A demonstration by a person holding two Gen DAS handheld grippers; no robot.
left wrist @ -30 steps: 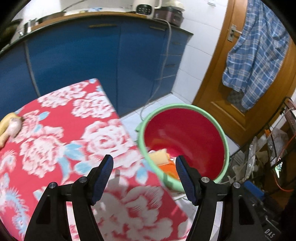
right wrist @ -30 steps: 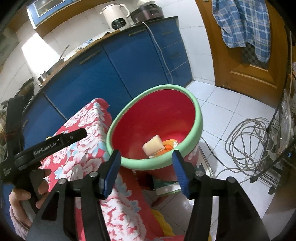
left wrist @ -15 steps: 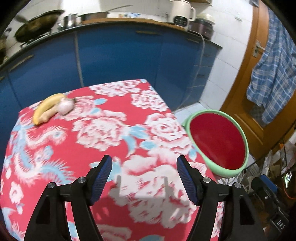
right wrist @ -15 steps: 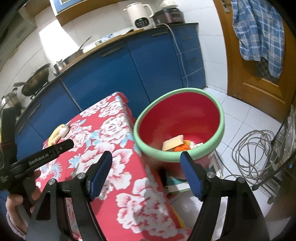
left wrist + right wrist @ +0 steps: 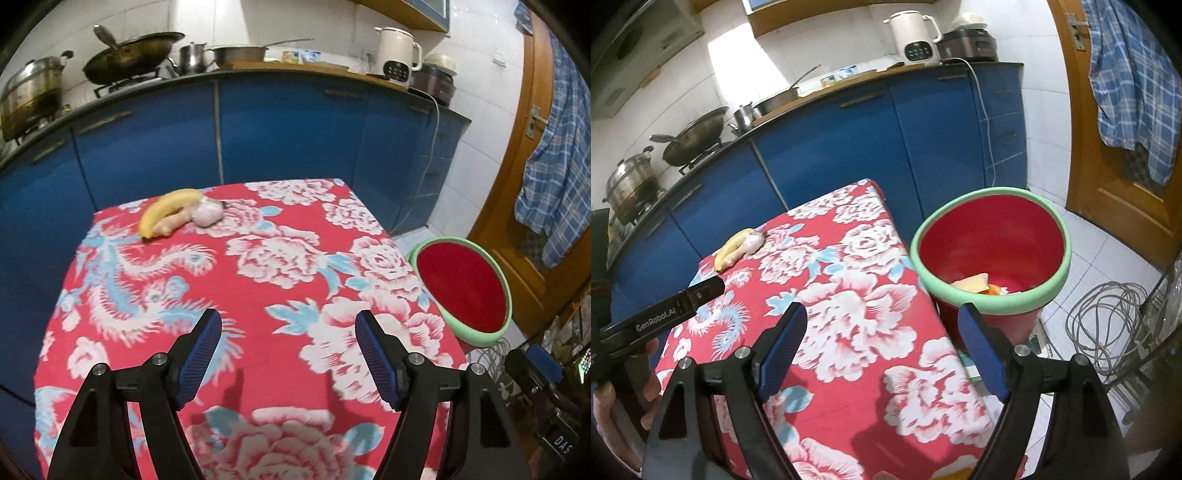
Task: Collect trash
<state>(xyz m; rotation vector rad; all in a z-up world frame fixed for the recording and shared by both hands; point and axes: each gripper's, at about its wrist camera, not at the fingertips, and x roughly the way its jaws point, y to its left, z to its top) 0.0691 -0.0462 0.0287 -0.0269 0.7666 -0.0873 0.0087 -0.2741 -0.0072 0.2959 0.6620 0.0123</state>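
A red bin with a green rim (image 5: 991, 254) stands on the floor at the table's right side and holds yellow and orange scraps (image 5: 977, 285); it also shows in the left wrist view (image 5: 463, 291). A banana (image 5: 166, 210), a piece of ginger and a garlic bulb (image 5: 208, 214) lie together at the table's far left corner; they also show in the right wrist view (image 5: 738, 247). My left gripper (image 5: 288, 350) is open and empty above the table's near part. My right gripper (image 5: 882, 347) is open and empty above the table's right half.
The table wears a red floral cloth (image 5: 258, 280). Blue cabinets (image 5: 280, 129) with pots, a wok and a kettle stand behind. A coiled cable (image 5: 1108, 317) lies on the tiled floor at the right. A wooden door with a plaid shirt (image 5: 1126, 85) is at the far right.
Both grippers have pulled back and up from the bin toward the table. The left view has swung left, bringing the banana, ginger and garlic into view. Both stay open.
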